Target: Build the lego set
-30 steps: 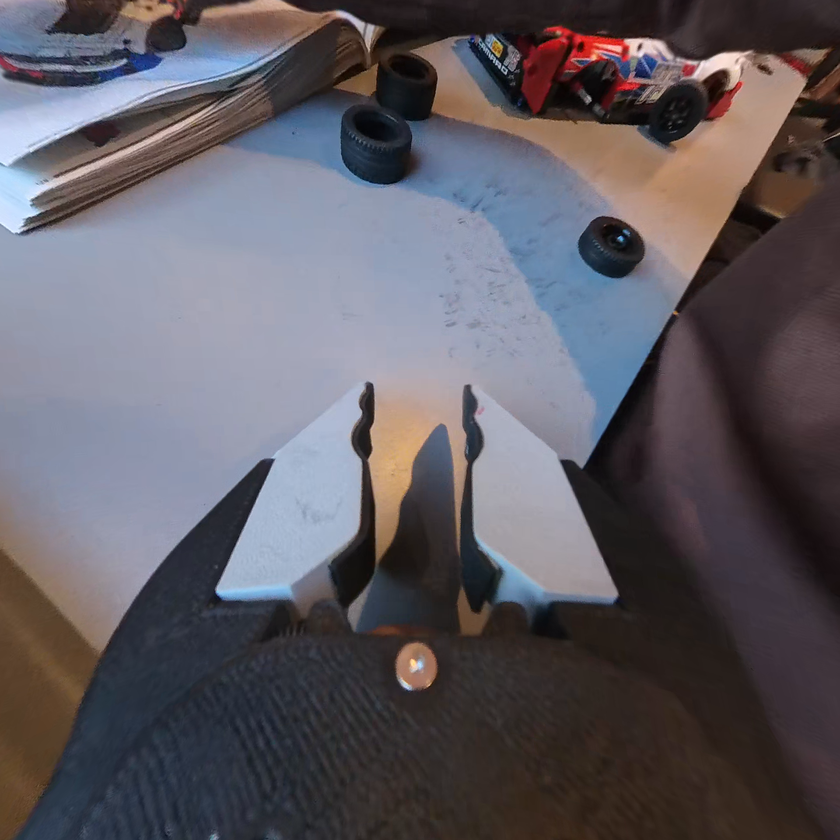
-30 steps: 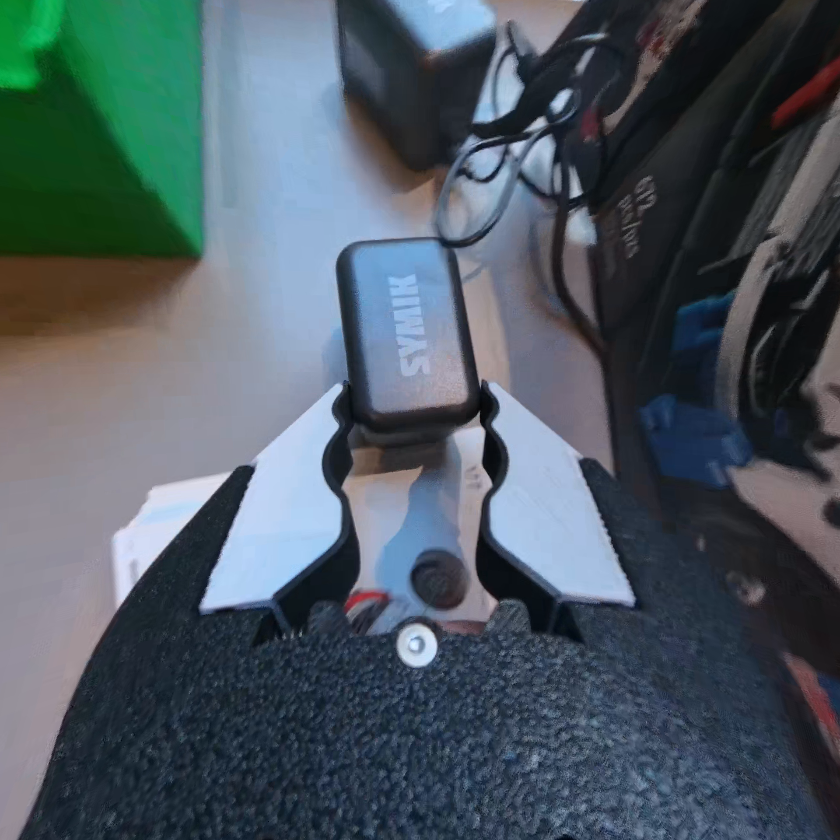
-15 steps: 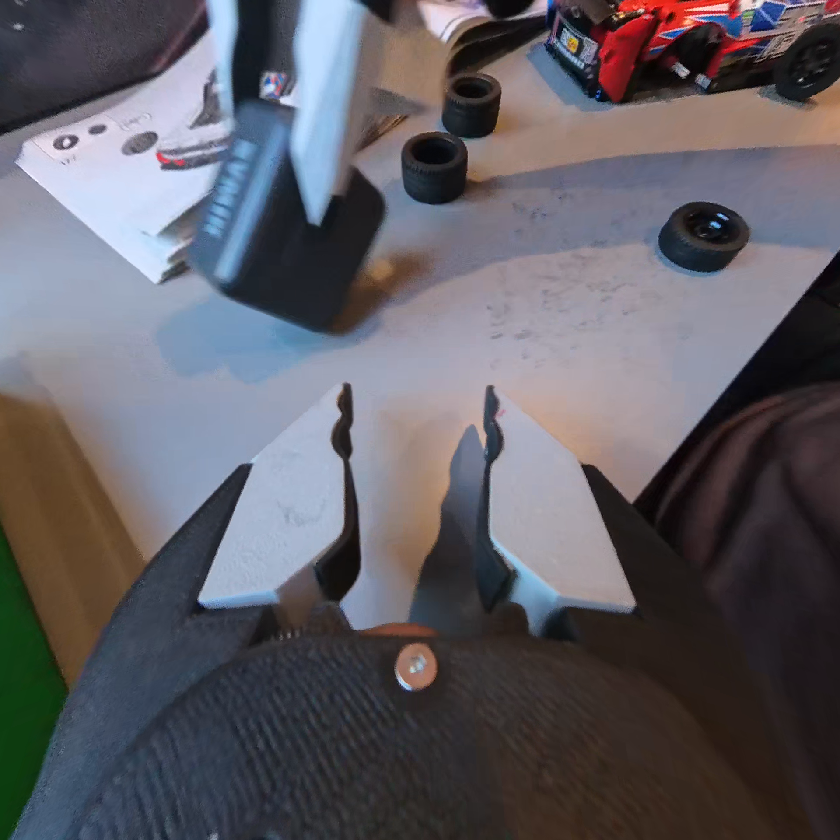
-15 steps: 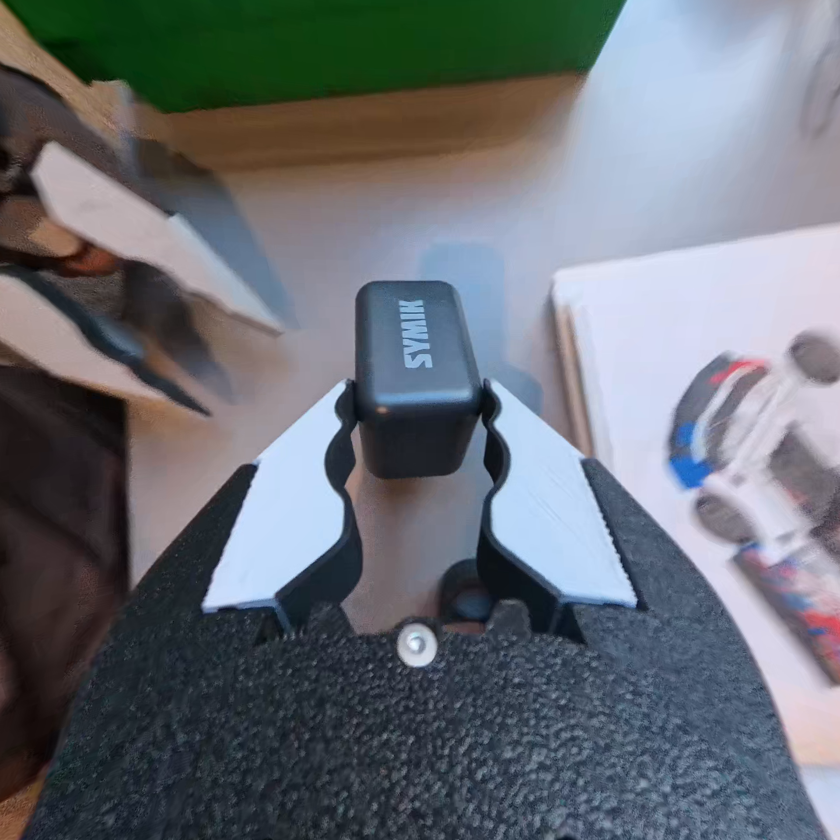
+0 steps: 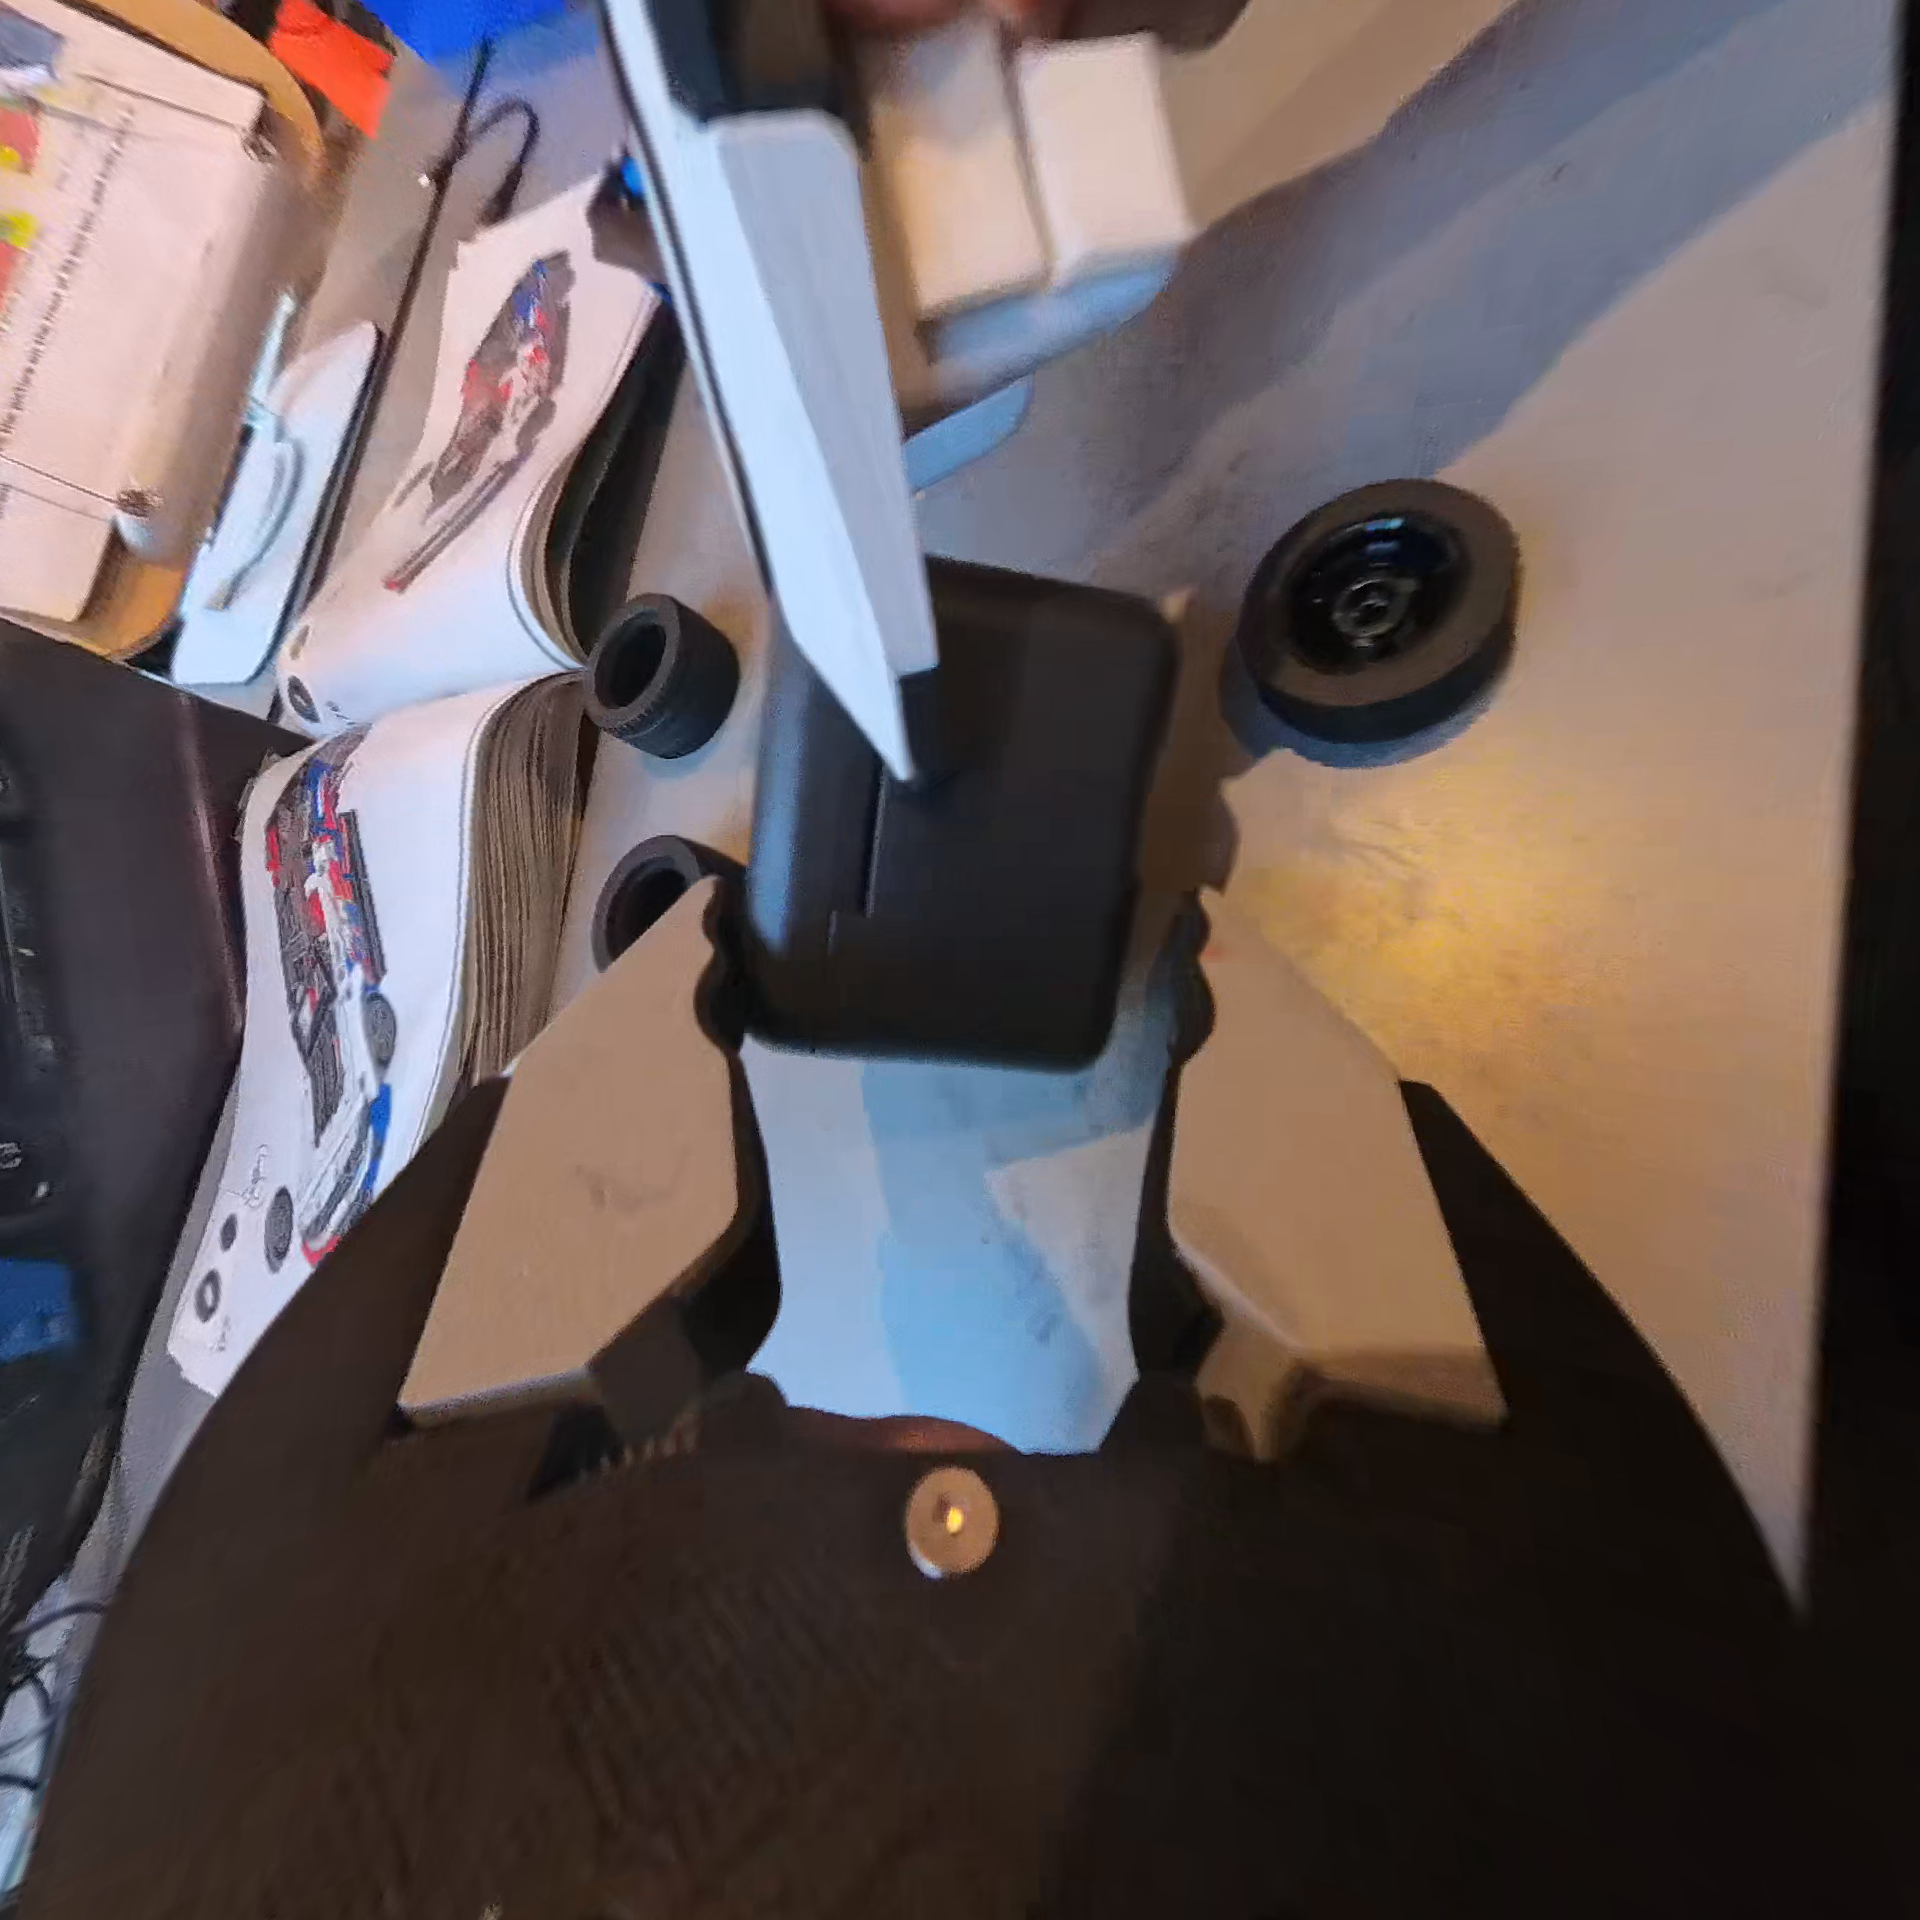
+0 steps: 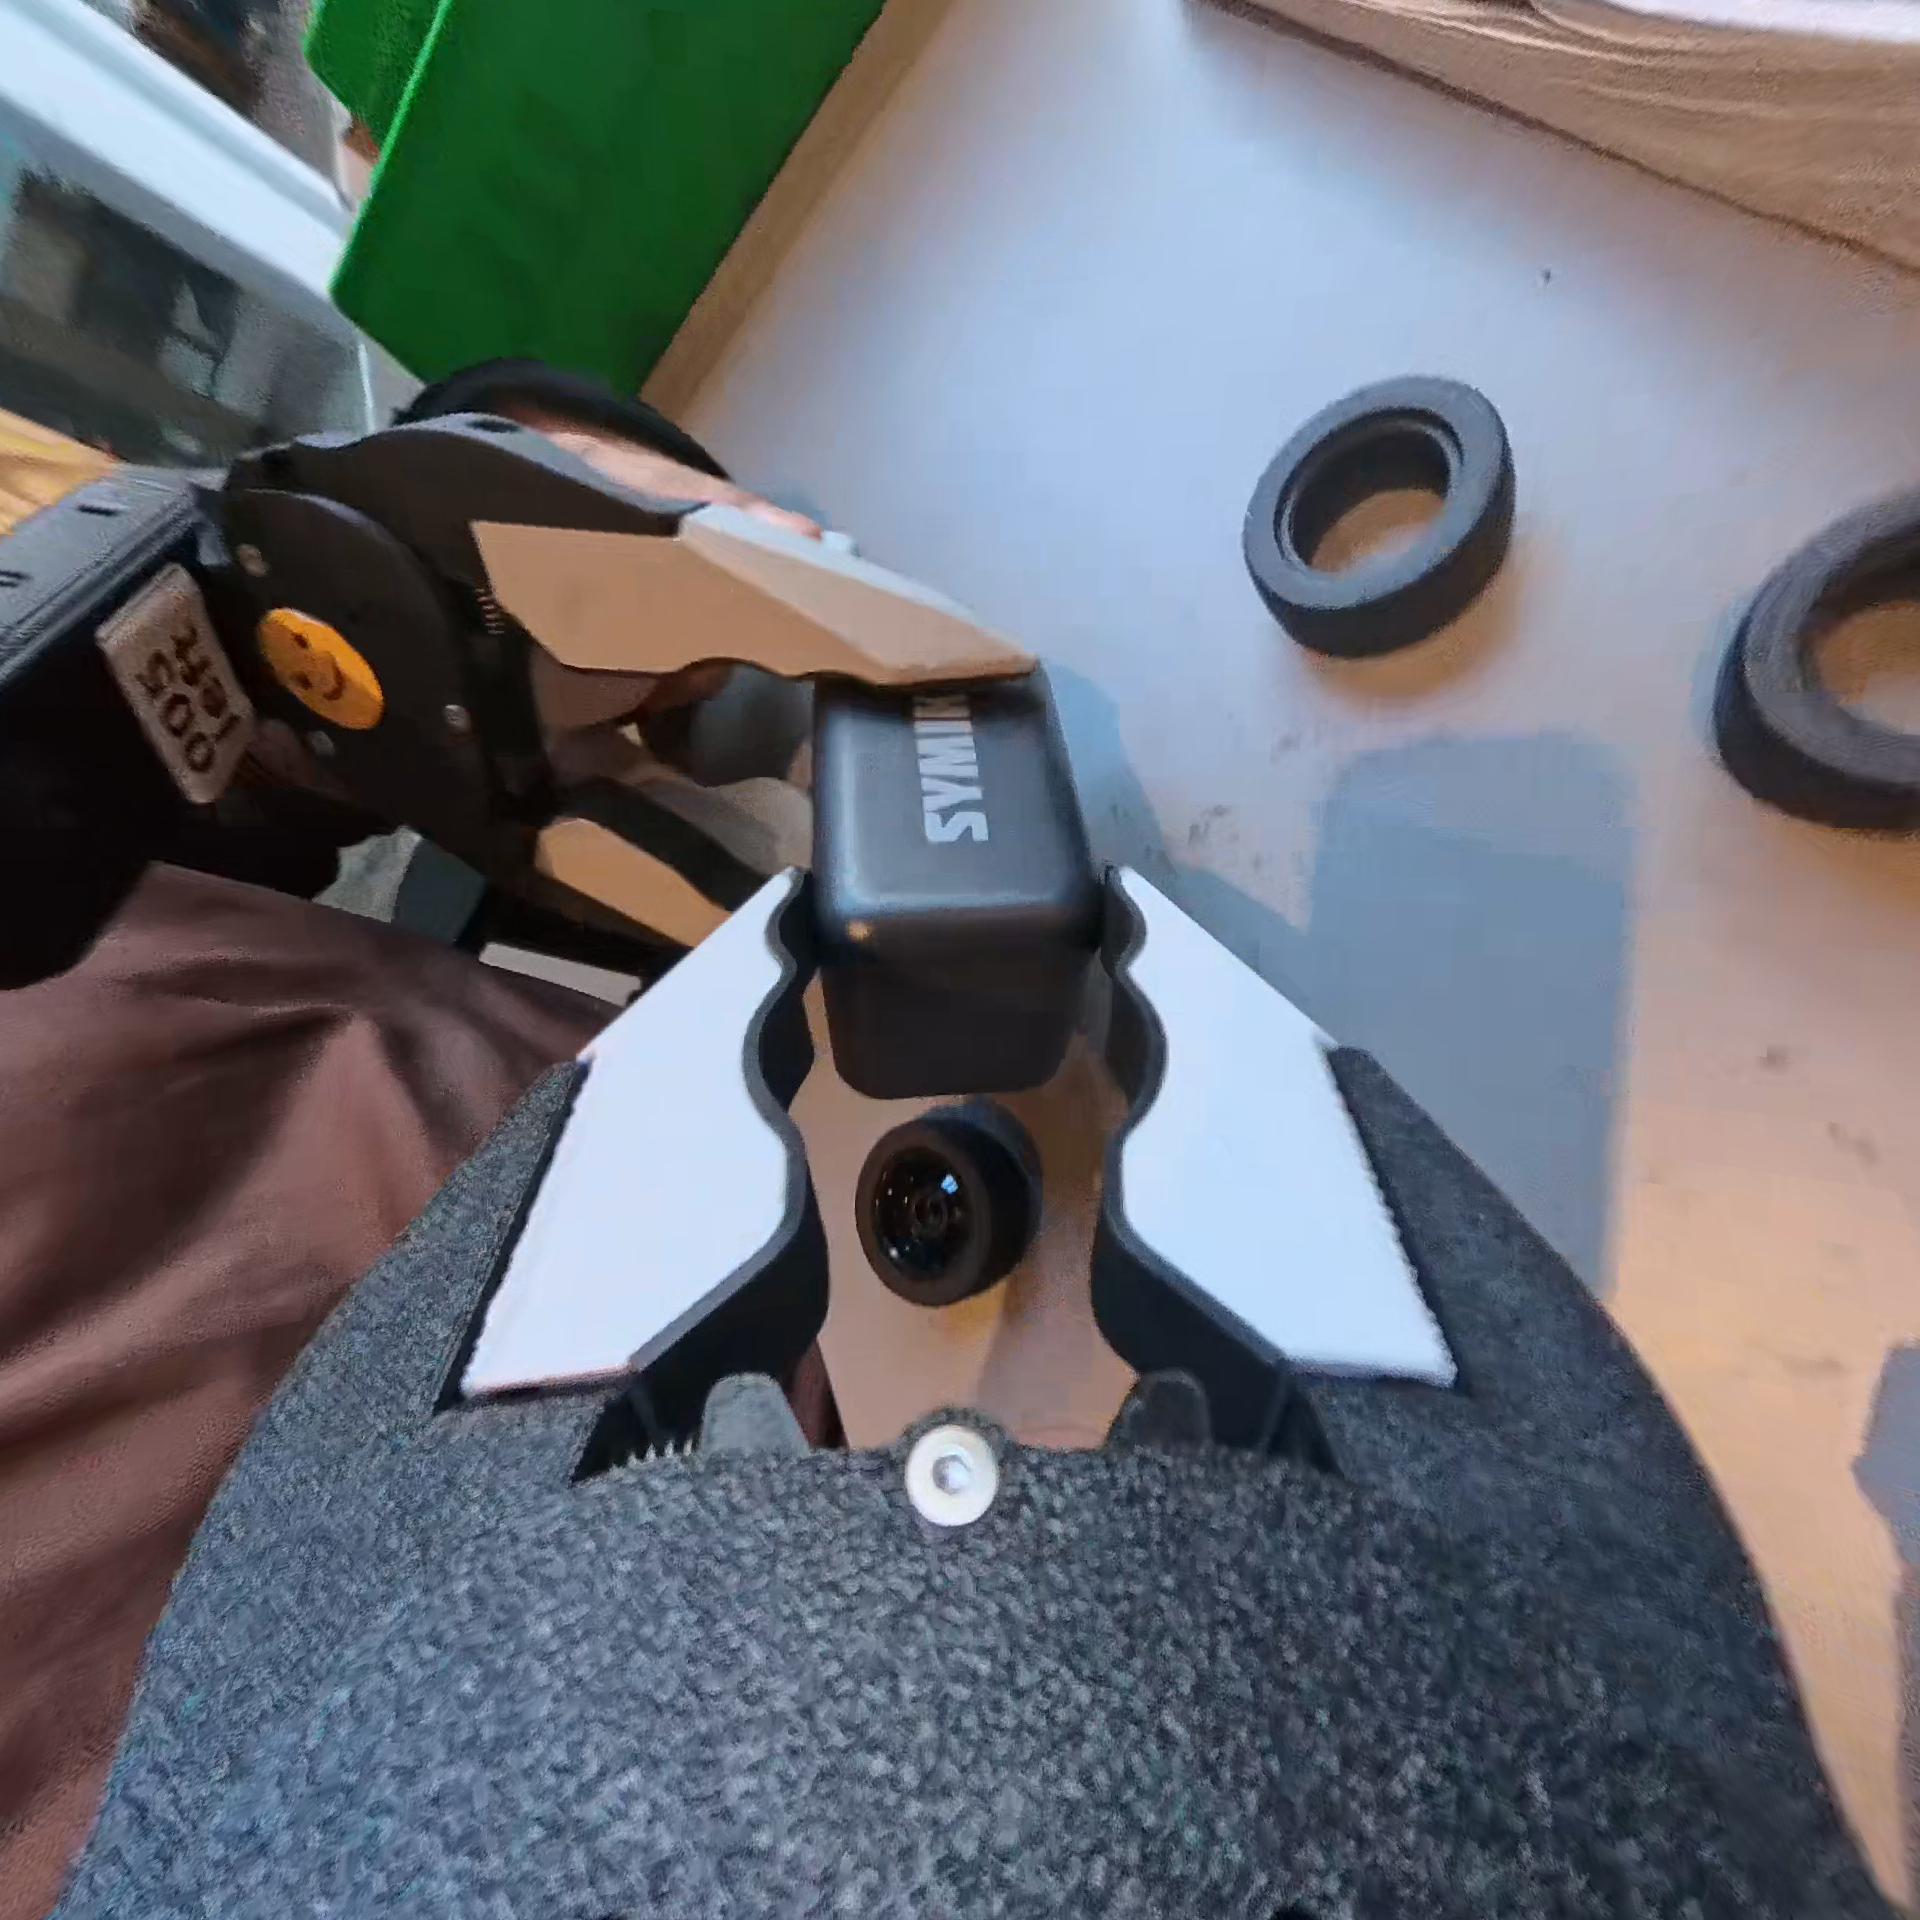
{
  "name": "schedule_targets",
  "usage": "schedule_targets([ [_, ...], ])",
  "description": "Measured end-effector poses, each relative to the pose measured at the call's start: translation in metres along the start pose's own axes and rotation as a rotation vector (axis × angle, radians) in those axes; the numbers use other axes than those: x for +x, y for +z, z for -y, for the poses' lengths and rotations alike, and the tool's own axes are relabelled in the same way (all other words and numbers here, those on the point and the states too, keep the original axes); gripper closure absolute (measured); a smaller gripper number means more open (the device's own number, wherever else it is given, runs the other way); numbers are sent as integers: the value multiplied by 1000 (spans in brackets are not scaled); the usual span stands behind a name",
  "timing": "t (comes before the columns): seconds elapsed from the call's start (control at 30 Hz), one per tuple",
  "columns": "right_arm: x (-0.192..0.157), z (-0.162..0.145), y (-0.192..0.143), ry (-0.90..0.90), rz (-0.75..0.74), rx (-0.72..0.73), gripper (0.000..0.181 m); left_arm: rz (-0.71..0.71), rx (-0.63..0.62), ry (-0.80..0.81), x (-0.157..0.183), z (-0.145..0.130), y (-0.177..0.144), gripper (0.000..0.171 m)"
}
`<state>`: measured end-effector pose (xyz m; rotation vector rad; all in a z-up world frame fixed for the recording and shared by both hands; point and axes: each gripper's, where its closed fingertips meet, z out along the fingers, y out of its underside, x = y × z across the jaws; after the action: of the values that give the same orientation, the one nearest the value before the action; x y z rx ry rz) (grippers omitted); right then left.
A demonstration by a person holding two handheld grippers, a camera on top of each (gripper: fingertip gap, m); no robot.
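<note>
My right gripper (image 6: 951, 906) is shut on a small black box (image 6: 966, 790) and holds it above the white table (image 6: 1143, 312). In the left wrist view my left gripper (image 5: 956, 935) is open wide, its fingertips flanking the near end of the same box (image 5: 997, 831); the left tip touches it. A right finger (image 5: 800, 416) comes down onto the box from above. A black wheel with a rim (image 5: 1371, 623) lies on the table, and shows under the box in the right wrist view (image 6: 945, 1216). Two bare black tyres (image 5: 655, 675) (image 5: 639, 909) lie beside the instruction booklet (image 5: 416, 831).
The two tyres also show to the right (image 6: 1382, 520) (image 6: 1849, 675). A green box (image 6: 582, 156) stands beyond the table's far edge. White boxes (image 5: 1039, 177) sit at the back. A person's dark clothing (image 6: 208, 1143) is at the left. The table edge (image 5: 1839, 935) runs down the right. Less than 4 cm separates the two grippers' tips.
The right gripper brought the black box across to the left gripper. The left gripper opened wider and now has its fingertips on either side of the box.
</note>
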<state>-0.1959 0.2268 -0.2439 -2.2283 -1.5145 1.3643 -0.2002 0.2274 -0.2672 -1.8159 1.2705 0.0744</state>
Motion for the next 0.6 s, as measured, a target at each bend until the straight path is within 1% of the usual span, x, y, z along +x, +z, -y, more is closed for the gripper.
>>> schedule_targets([
  [0.03,1,-4,-2,8,5,12,131,14,-9,20,-4,0,5,96],
  [0.1,4,-9,-7,-37,-21,38,130,-20,-1,57,-3,4,10,96],
  [0.13,5,-12,-10,-79,-44,44,129,-52,-7,51,-2,6,12,97],
  [0.23,13,-16,-19,-259,-170,87,121,-212,15,-33,5,13,17,97],
  [0.27,14,-17,-23,-329,-211,101,123,-268,24,-70,8,15,20,97],
  [0.37,12,-23,-29,-502,-303,105,117,-361,36,-144,8,19,27,98],
  [0.43,20,-30,-38,-548,-395,82,128,-400,20,-155,8,20,30,98],
  [0.5,17,-37,-55,-514,-407,120,139,-426,-10,-173,8,20,31,98],
  [0.53,13,-41,-69,-483,-411,162,139,-430,-16,-185,8,20,32,98],
  [0.57,11,-46,-89,-461,-436,216,138,-432,-10,-197,8,21,33,98],
  [0.6,12,-54,-115,-444,-493,272,140,-436,-4,-211,8,23,35,98],
])
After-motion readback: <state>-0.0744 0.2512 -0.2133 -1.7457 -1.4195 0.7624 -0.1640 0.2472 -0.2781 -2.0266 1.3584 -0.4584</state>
